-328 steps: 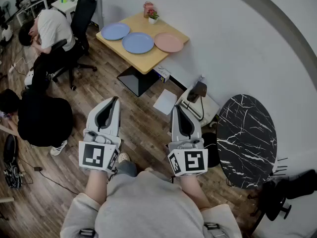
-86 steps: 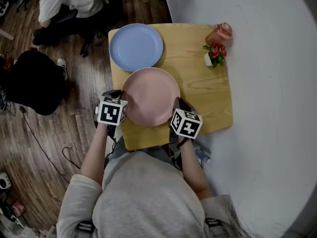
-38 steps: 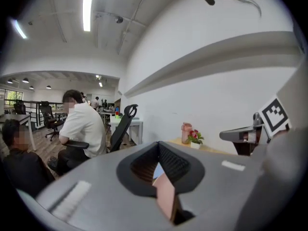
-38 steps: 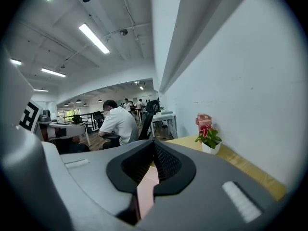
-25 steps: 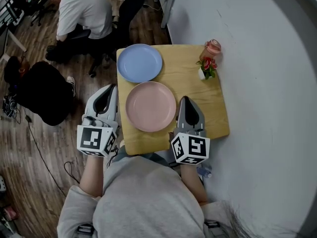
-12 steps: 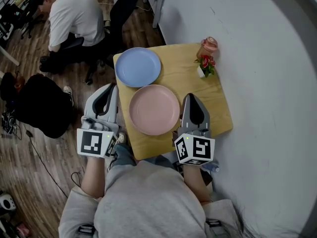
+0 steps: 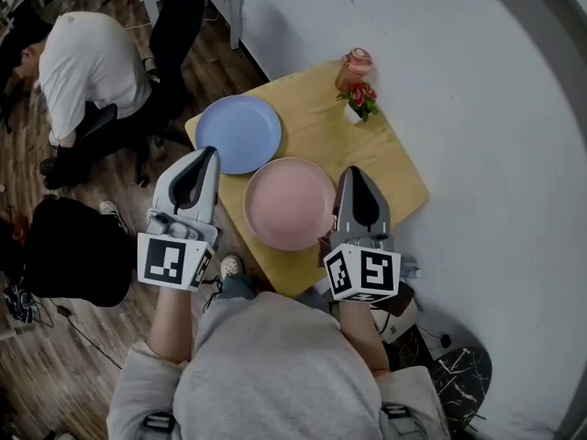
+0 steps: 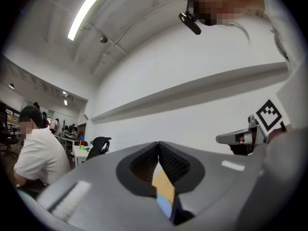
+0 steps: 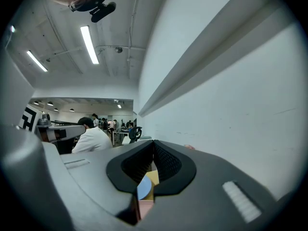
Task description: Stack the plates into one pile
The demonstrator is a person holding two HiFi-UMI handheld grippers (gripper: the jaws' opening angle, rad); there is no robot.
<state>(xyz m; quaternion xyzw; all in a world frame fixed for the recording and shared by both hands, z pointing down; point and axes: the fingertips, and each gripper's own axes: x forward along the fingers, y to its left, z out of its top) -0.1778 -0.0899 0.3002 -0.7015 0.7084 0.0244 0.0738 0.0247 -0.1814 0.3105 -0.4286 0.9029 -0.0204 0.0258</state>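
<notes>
Both hand-held grippers, left [image 7: 207,154] and right [image 7: 354,174], have drawn back from the round pink plate [image 7: 290,203] and are clenched on nothing. It lies on the wooden counter [image 7: 385,168], just beside the round blue plate [image 7: 238,134]. A clenched nudge could push either off the edge. Two plates show, one of each colour.

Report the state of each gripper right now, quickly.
Left gripper: jaws shut, holding nothing.
Right gripper: jaws shut, holding nothing.
</notes>
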